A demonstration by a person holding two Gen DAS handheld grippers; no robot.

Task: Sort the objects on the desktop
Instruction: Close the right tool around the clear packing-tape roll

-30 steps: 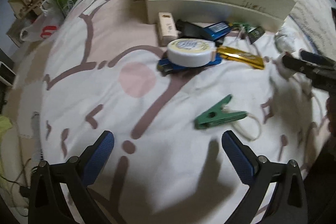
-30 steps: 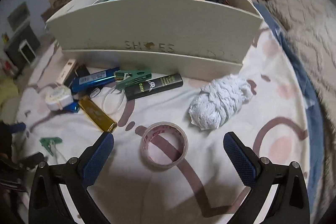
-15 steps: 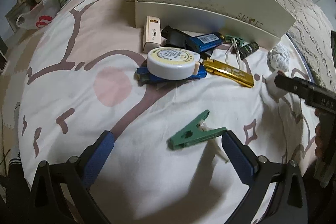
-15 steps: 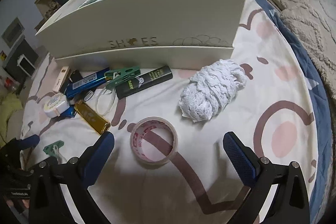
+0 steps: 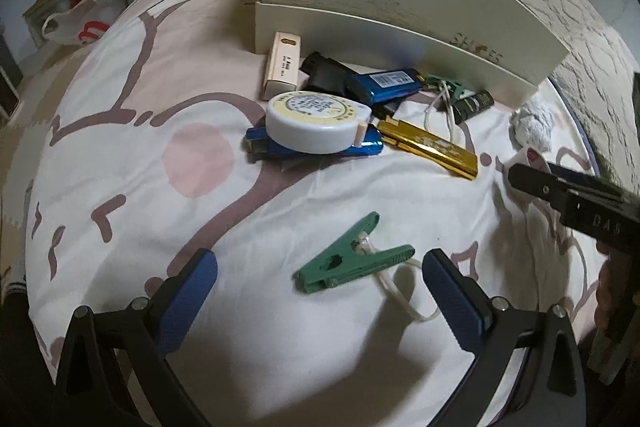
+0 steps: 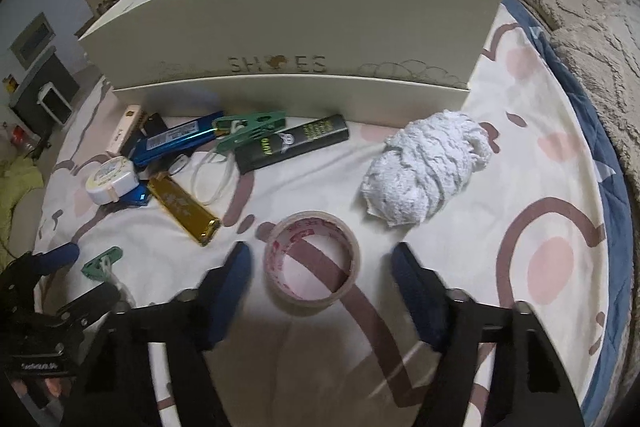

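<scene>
Blue-padded and black-framed, the right hand-held gripper [image 6: 320,263] is hovering at the bottom centre of its own view, its jaws having just been closing around the clear roll of packing tape with red print [image 6: 312,259]. The roll is lying flat on the patterned cream bedsheet [image 6: 500,187] between the fingers [image 6: 236,279], with a sliver of sheet showing on each side, so the pads are not yet pressing on it.

To the upper right of the roll, a bundled white knitted cloth [image 6: 424,171] is sitting near the cream cardboard organiser box lettered "SHOES" [image 6: 280,39].

Lower centre of the left view, the left hand-held gripper [image 5: 316,279] is hanging with its jaws spread wide, pinching nothing. A green plastic clothes peg with a white cord loop [image 5: 352,259] is lying between its fingertips, touching neither.

Further up the frame, a round white tape measure [image 5: 316,119] is resting on a blue lighter [image 5: 312,147], just beside a gold rectangular lighter [image 5: 428,147].
</scene>
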